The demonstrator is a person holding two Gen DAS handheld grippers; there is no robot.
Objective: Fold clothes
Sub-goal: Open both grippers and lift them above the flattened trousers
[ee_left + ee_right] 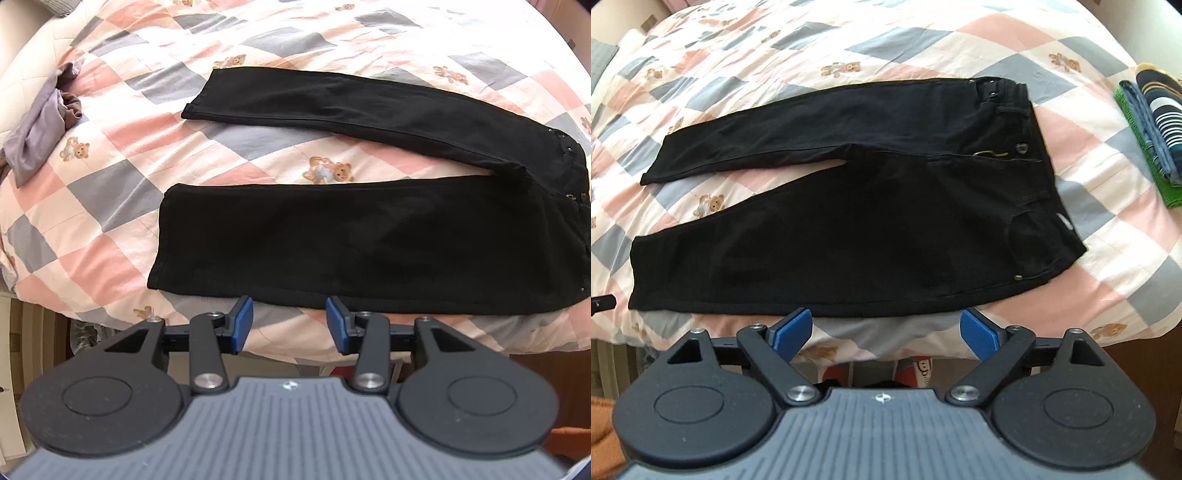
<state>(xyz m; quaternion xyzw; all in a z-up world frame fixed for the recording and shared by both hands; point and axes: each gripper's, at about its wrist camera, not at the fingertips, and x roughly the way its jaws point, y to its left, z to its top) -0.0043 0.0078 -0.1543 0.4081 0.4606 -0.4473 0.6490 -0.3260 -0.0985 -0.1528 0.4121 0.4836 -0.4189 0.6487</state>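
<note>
Trousers [332, 236] lie flat on bedspread [110, 206], waistband cut off at right.

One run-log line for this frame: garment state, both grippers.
black trousers: flat on quilt, legs apart, unfolded | left gripper: open, empty | right gripper: open wide, empty

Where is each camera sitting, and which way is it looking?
Left wrist camera: sits on the left gripper, looking steeply down at the leg ends of the black trousers on the bear quilt; only its own open blue-padded fingers show.
Right wrist camera: sits on the right gripper, looking down at the trousers' waistband, folded clothes pile at right; its wide-open fingers show.
Shared: the same trousers and quilt.
</note>
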